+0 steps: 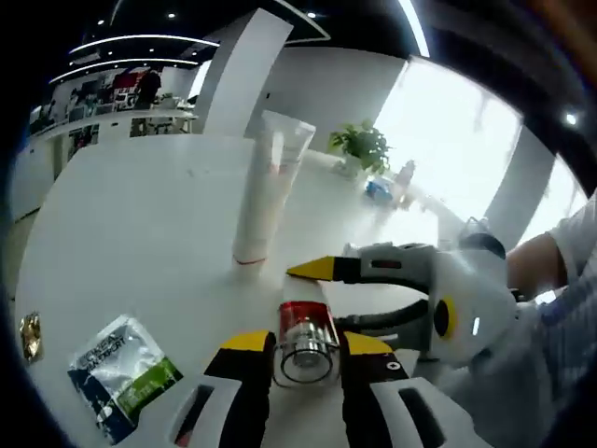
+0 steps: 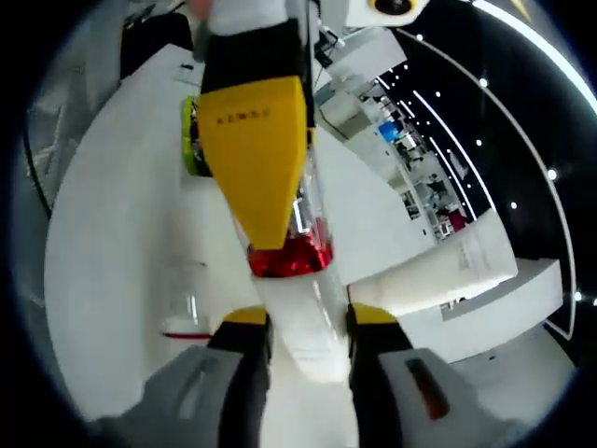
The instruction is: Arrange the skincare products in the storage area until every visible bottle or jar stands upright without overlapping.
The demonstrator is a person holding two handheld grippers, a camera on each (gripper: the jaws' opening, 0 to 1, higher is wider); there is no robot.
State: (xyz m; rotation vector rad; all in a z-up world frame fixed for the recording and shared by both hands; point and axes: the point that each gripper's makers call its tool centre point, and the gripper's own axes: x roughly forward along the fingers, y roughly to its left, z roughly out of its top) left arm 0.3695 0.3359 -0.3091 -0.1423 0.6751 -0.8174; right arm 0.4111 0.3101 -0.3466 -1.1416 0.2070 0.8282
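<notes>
Left gripper [image 1: 306, 366] pinching a small clear bottle with a red band [image 1: 306, 339], held low over the white counter [image 1: 140, 215], jaws pressed on its sides. Right gripper [image 1: 392, 271] just beyond that bottle, jaws spread. In front of the bottle, a white tube [image 1: 266, 191] standing upright on its cap; to the bottle's left, a flat sachet [image 1: 121, 373]. Probably best: tip the bottle vertical, lower until seated, well apart from the tube, then release slowly.
</notes>
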